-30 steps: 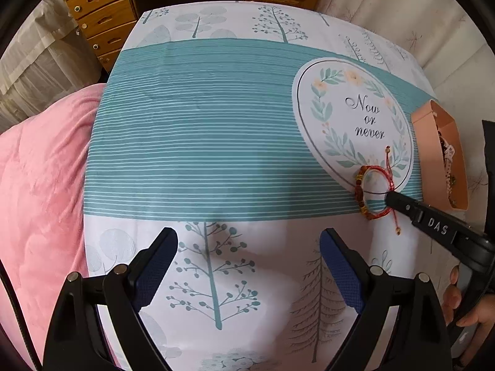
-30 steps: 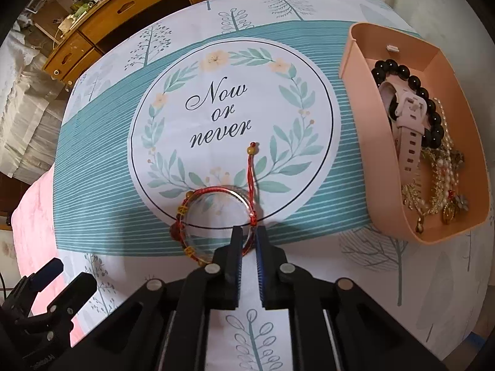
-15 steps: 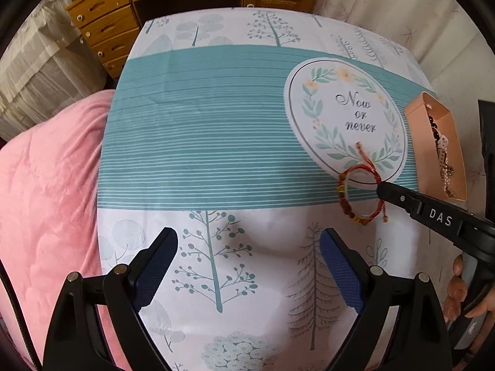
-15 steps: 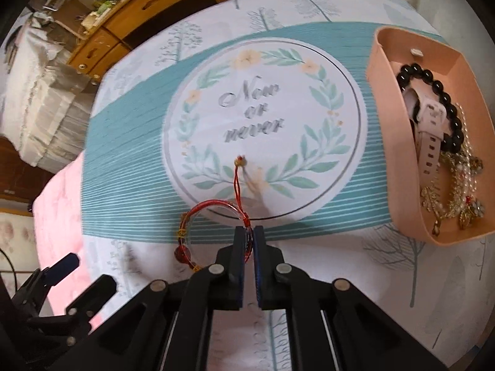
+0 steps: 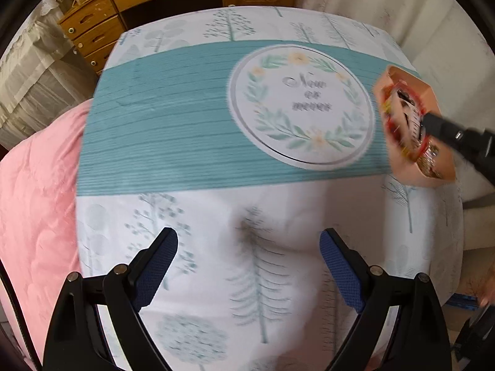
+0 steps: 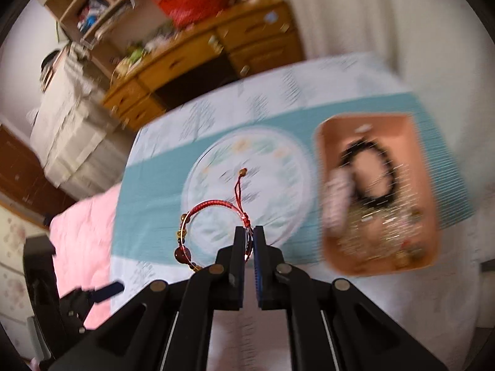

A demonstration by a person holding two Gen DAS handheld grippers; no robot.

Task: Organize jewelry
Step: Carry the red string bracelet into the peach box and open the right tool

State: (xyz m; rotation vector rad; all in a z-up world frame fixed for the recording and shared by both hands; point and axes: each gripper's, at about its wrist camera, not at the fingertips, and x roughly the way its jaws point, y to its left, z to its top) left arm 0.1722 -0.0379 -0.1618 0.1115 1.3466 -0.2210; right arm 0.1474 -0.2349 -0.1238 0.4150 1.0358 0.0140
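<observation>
Since a second ago: red bracelet (image 6: 213,232) off the bedspread (image 5: 185,130) and up in the air, clamped in right hand-held gripper (image 6: 248,238); lifted and swung toward the peach tray (image 6: 427,185). Left hand-held gripper (image 5: 247,262) shifted a little over the cloth, same wide spread.

Right hand-held gripper: jaws together, pinching the bracelet at the knot side of the cord. Loop hanging ahead-left of the fingertips, tassel cord with a gold bead sticking out further ahead. Left hand-held gripper: jaws apart, nothing between them, hovering above the bedspread tree print.

Tray ahead and to the right of the right hand-held gripper, resting on the bed near its edge; already holding a black bead bracelet (image 6: 368,170), a pink watch strap (image 6: 337,204) and a gold-and-pearl tangle. From the left wrist view, bracelet appears over the tray's near rim, heavily blurred.

Risks, judged only:
- Thin pinch on a cord, fast swing: possible slip, bracelet dropping short onto the bedspread or off the bed edge.
- Dangling loop or tassel snagging the tray rim, tipping or dragging the light tray on soft bedding.
- Release too early or too high: loop bouncing out, or draping half over the wall.
- Landing on the gold tangle: cord catching in chains, harder sorting later.
- Blur hiding exact height above the tray; cannot tell clearance.
</observation>
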